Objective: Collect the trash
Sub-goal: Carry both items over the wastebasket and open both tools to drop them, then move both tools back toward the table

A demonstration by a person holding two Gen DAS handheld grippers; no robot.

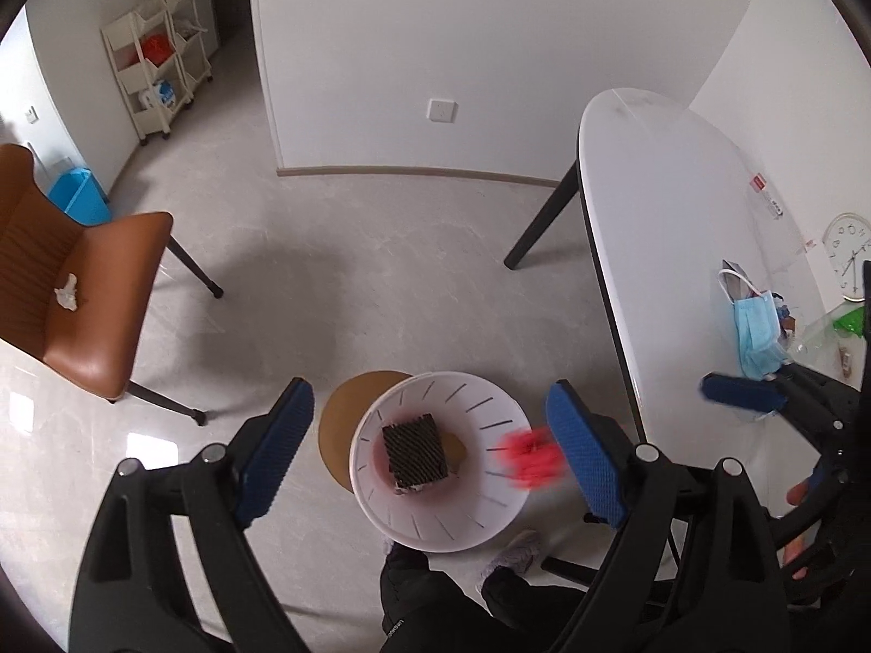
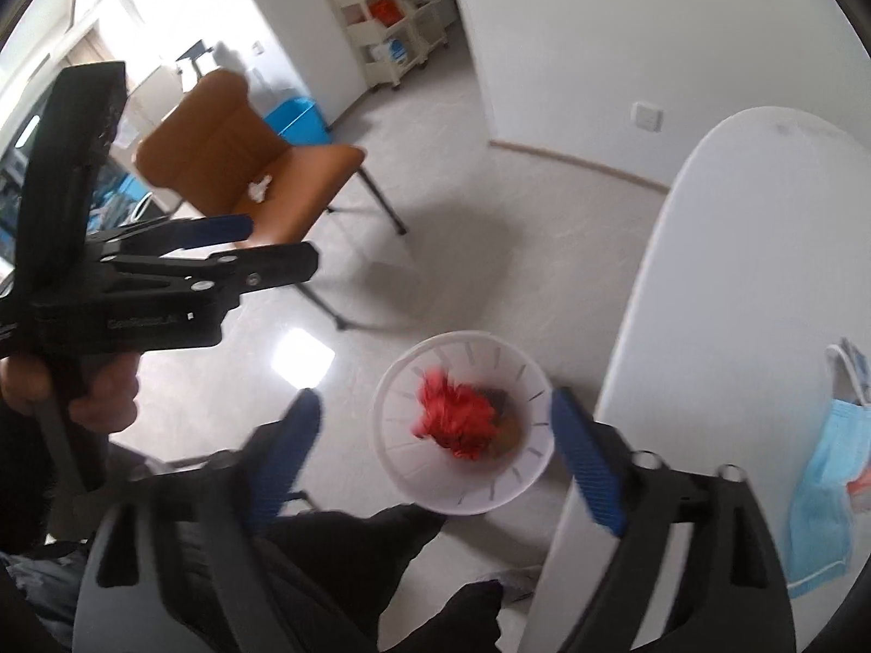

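A white slotted trash bin (image 1: 435, 538) stands on the floor below both grippers, beside the table. A black patterned piece (image 1: 416, 454) lies at its bottom. A blurred red crumpled piece (image 1: 531, 457) is loose over the bin's mouth, and no pad presses on it. My left gripper (image 1: 433, 457) is open above the bin with nothing held. In the right wrist view the red piece (image 2: 457, 419) shows inside the bin's rim (image 2: 473, 495). My right gripper (image 2: 435, 457) is open and wide around it.
A crumpled white tissue (image 1: 68, 291) lies on the brown chair (image 1: 103, 283) at left. A blue face mask (image 1: 756, 337) hangs over the white table's edge (image 1: 609, 272), near a clock (image 1: 849, 256). A blue box (image 1: 81, 196) and a shelf cart (image 1: 158, 54) stand by the far wall.
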